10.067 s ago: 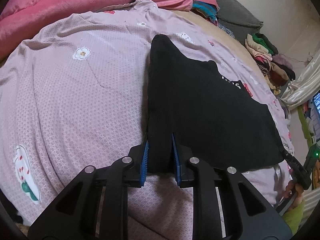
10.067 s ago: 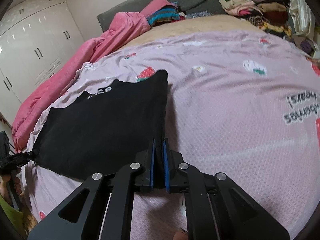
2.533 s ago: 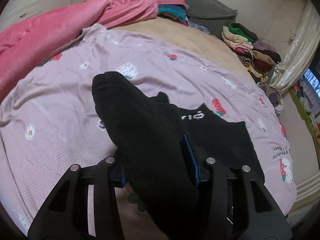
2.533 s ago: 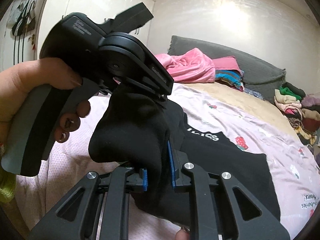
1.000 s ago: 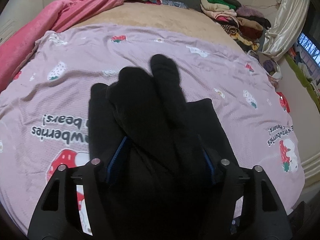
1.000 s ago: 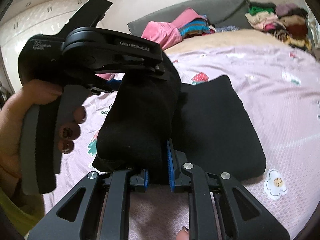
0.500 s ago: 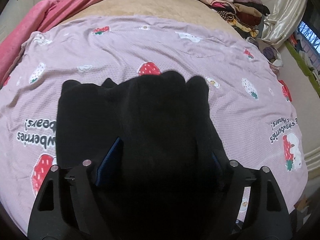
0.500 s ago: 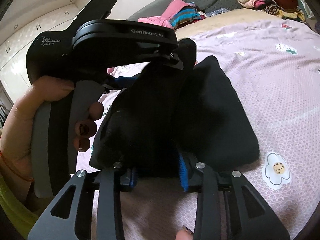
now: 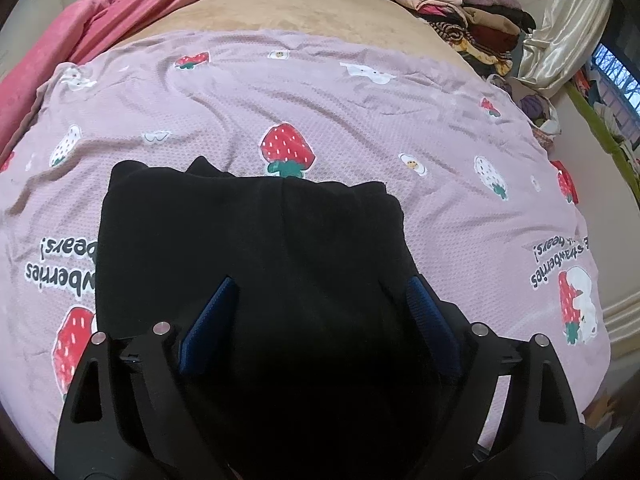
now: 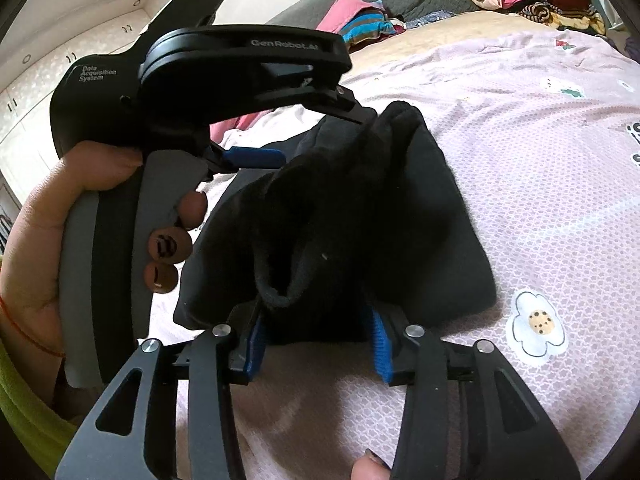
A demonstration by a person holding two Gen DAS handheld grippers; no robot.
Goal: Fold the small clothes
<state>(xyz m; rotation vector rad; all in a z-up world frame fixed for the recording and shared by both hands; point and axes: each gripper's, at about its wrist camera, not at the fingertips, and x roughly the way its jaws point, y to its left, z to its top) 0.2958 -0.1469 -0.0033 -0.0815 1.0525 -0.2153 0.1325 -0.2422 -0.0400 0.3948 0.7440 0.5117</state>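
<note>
Both tongs have just been opening: the left tongs (image 9: 318, 312) stand wide and the right tongs (image 10: 318, 338) partly apart, each with loose folds of the black garment (image 9: 248, 240) between its blue pads. The garment lies folded at lower centre of the frame on the pink strawberry bedsheet (image 9: 360, 112), a hand (image 10: 48, 248) gripping the left handle.

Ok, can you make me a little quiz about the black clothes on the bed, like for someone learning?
1. True or false: the black garment lies on a plain white sheet.
2. Which fruit is printed on the bedsheet just beyond the garment? A banana, B strawberry, C apple.
3. What sits at the far right corner of the bed?

Key:
1. False; the sheet is pink with prints.
2. B, a strawberry.
3. A pile of folded clothes.

Both the left tongs and the right tongs have just been opening, with black cloth between them.
</note>
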